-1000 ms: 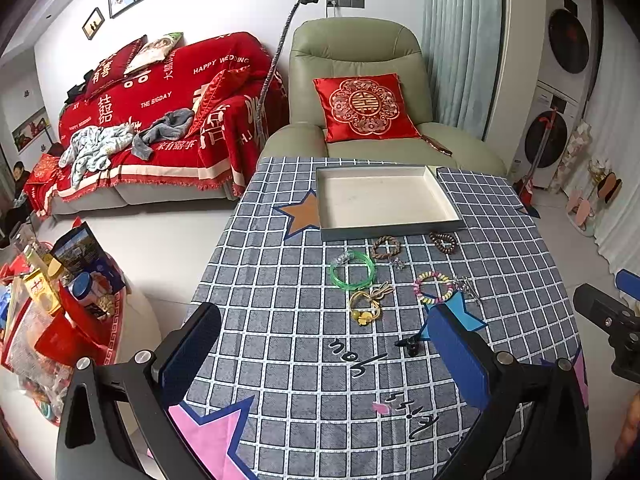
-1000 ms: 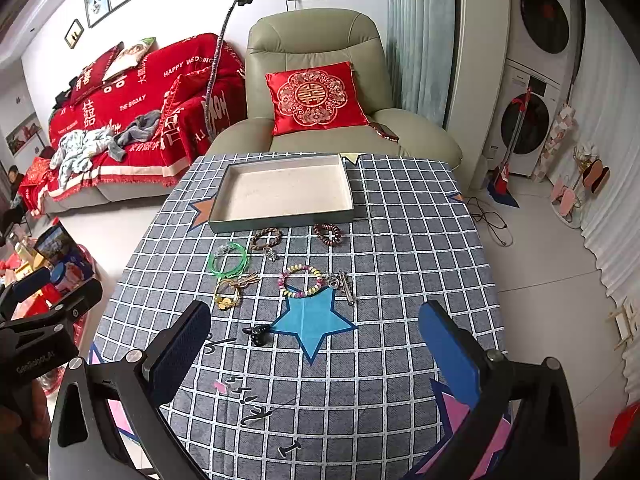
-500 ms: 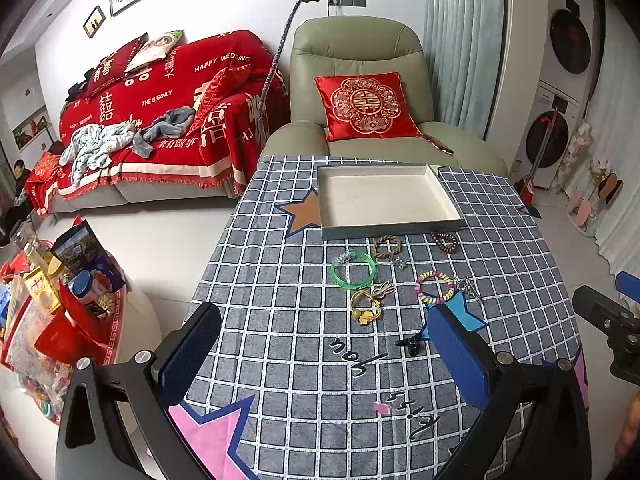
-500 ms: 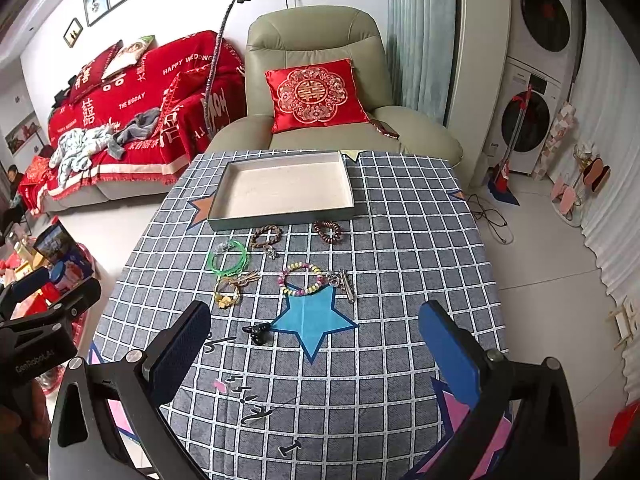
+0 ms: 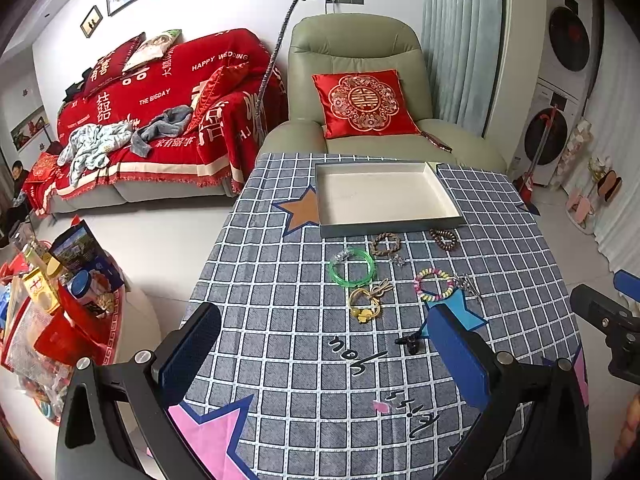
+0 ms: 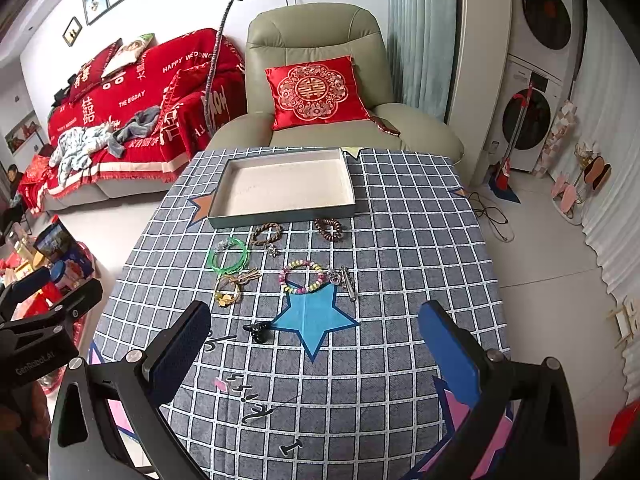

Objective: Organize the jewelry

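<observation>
An empty shallow box lies at the far side of the checked table. In front of it lie a green bangle, a brown braided bracelet, a dark bead bracelet, a pastel bead bracelet, a yellow hair tie, a metal clasp and a small black clip. My left gripper and right gripper are open and empty, above the table's near part.
A green armchair with a red cushion stands behind the table. A red-covered sofa is at the back left. A low stand with snack boxes sits left of the table. Washing machines are at the right.
Both views have crept slightly forward toward the table. Nothing on the table has moved and both grippers stay open.
</observation>
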Available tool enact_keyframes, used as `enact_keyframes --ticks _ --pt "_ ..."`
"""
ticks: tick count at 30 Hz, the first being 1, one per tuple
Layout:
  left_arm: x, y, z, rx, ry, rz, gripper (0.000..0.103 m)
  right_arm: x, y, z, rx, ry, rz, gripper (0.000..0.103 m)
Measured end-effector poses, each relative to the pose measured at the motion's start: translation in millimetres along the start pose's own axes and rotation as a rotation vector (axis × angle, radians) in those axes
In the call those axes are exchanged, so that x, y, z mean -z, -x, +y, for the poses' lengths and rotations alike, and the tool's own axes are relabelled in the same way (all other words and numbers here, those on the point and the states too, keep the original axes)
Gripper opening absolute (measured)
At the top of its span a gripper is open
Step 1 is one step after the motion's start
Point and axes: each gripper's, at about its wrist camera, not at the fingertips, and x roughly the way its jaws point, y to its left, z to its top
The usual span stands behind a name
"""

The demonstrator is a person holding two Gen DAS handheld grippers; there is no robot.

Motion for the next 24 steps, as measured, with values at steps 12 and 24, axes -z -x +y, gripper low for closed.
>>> enact_keyframes --ticks 12,24 --pt "-2 -1 -1 0.003 0.003 0.01 0.103 0 -4 -1 0.003 0.0 0.008 0.103" --pt "-2 -12 6 0.017 0.006 0.04 0.103 0 -11 2 0.023 -0.011 0.041 0.103"
